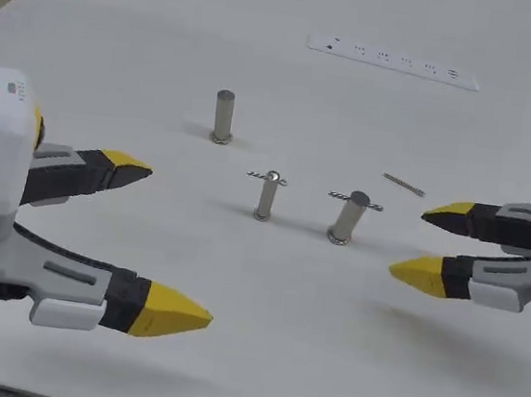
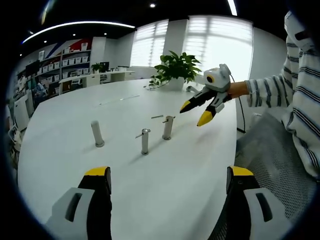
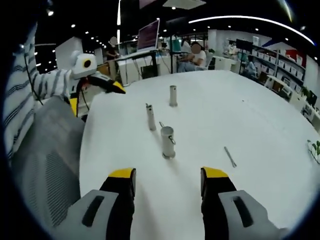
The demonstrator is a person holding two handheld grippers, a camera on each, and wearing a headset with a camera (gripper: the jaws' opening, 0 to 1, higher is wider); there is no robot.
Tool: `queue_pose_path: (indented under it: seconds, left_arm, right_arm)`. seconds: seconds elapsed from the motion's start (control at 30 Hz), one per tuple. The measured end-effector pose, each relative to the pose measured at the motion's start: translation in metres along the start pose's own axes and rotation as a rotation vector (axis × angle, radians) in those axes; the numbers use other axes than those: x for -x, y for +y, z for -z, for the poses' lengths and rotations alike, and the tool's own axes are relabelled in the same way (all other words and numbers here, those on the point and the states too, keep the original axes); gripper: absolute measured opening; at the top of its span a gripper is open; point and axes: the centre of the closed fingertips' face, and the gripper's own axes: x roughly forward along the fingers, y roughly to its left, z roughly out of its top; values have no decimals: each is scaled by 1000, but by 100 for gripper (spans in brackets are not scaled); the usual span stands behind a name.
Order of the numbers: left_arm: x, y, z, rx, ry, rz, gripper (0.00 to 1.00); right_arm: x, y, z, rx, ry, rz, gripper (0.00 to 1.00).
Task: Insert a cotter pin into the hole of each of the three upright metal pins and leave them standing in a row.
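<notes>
White table [image 1: 256, 352]: two metal pins [image 1: 265, 199] [image 1: 344, 220] hold cotter pins [image 1: 267, 177]; left claw [image 1: 177, 246], right claw [image 1: 409, 241] spread, empty

Two cottered pins [image 1: 266, 197], bare pin [image 1: 223, 116], loose cotter [image 1: 403, 184]

On the table [image 1: 254, 371] we see three upright pins [image 1: 266, 199] in a row; a loose cotter pin [image 1: 403, 184] lies at two o'clock of the rightmost.

left hand-held gripper [image 1: 177, 246] spread wide, right hand-held gripper [image 1: 408, 241] parted
</notes>
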Motion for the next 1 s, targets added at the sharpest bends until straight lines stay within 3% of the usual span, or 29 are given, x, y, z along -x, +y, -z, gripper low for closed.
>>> queue_pose_path:
  seconds: [0.2,0.43,0.5,0.77,0.87,1.0]
  left_arm:
    - [-1,0,-5,-13,8,8,97]
    - [2,7,-2,-8,19,1,97]
    - [2,12,2,-5,40,-1,97]
    - [4,33,2,6,51,-24,94]
    - [5,51,-2,-36,45,-62,88]
    - [4,68,-9,-31,40,-71,85]
  right_arm:
    - [11,9,-7,-81,-72,43,73]
    - [17,24,1,-161,-73,47,95]
    - [18,25,3,-177,-79,58,100]
    - [28,29,13,-223,-68,102,100]
    - [32,31,13,-235,-76,114,100]
    - [35,37,12,-245,-84,116,100]
